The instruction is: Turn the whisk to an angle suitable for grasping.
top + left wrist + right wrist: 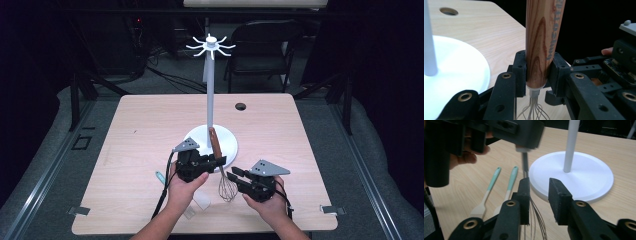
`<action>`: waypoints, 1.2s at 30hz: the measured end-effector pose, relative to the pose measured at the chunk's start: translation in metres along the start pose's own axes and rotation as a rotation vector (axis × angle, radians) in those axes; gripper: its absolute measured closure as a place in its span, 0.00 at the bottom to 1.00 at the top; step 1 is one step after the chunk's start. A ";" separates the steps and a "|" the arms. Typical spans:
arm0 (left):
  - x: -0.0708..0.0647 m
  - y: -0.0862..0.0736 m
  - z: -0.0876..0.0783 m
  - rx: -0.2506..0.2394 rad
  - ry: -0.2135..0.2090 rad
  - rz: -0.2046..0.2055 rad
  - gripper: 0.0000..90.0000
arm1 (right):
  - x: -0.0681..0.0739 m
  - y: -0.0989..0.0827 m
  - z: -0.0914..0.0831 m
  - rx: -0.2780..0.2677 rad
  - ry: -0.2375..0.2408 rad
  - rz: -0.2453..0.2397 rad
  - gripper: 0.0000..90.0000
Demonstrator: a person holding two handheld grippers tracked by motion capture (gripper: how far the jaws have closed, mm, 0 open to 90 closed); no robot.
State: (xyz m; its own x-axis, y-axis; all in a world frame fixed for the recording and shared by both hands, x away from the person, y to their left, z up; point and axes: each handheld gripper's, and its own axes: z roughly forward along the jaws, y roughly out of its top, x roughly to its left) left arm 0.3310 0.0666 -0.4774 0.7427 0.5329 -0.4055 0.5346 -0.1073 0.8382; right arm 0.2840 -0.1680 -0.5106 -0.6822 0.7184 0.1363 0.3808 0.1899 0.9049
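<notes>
Dim room around a pale wooden surface (150, 130).
The surface is lit from above and has a round cable hole (240, 106) near its far edge. Grey carpeted floor (330, 135) surrounds it. A black chair (262, 47) stands beyond the far side, with dark equipment and cables (170, 77) in shadow at far left.

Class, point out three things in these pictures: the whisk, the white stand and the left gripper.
whisk (541, 42), left gripper view, wooden handle.
white stand (209, 107), high view, upright pole.
left gripper (538, 72), left gripper view, between its fingertips, clamped on the handle.
</notes>
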 end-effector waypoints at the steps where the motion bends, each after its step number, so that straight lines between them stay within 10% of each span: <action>1: 0.000 0.001 -0.001 -0.005 0.007 0.010 0.78 | 0.000 0.000 0.000 0.000 0.000 0.000 0.77; 24: -0.005 0.041 -0.024 0.000 0.189 0.195 0.78 | -0.048 -0.034 0.031 0.294 -0.219 0.007 0.43; 36: -0.012 0.083 -0.034 0.003 0.267 0.265 0.78 | -0.052 -0.038 0.032 0.299 -0.224 0.033 0.43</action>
State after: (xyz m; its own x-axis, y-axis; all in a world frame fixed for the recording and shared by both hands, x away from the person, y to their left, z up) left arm 0.3524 0.0794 -0.3910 0.7246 0.6861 -0.0648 0.3390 -0.2729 0.9003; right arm 0.3250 -0.1907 -0.5645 -0.5252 0.8500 0.0418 0.5883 0.3272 0.7395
